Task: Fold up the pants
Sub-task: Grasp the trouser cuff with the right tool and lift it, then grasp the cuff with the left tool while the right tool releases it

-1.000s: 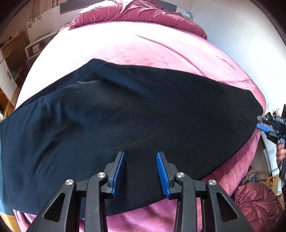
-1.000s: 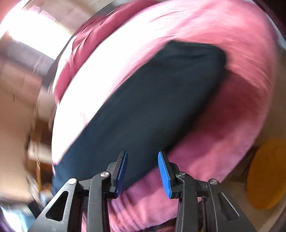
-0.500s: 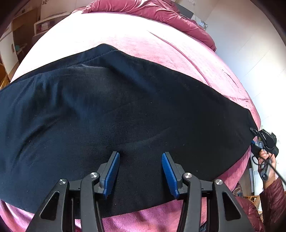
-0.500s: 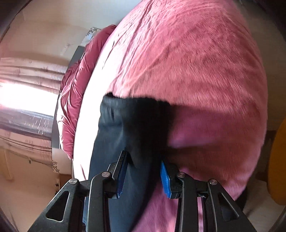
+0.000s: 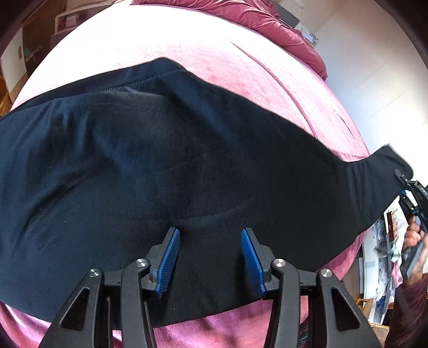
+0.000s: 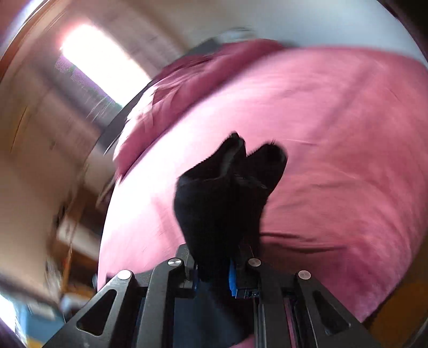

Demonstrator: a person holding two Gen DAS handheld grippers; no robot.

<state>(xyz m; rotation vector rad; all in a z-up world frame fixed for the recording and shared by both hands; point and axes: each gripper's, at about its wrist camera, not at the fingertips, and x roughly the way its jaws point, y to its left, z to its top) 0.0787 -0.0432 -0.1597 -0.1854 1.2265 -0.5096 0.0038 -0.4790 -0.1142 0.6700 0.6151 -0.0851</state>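
Note:
Black pants (image 5: 187,160) lie spread lengthwise across a pink bed (image 5: 160,40). My left gripper (image 5: 210,238) hovers over their near edge. Its jaws are closing, its blue pads (image 5: 169,257) stand apart, and nothing is pinched between them. At the far right, the right gripper (image 5: 405,187) holds the pants' end lifted off the bed. In the blurred right wrist view my right gripper (image 6: 214,267) has its jaws closing on a bunched black end of the pants (image 6: 227,192), which sticks up between them and hides the fingertips.
A rumpled maroon duvet (image 5: 267,18) lies at the head of the bed. Shelves and furniture (image 5: 67,24) stand beyond the bed's left side. A white wall (image 5: 374,67) runs along the right. A person's hand (image 5: 413,235) and floor clutter (image 5: 382,267) are at the lower right.
The right gripper closed on the pants' end and raised it off the bed. The left gripper shifted a little over the pants and rolled slightly.

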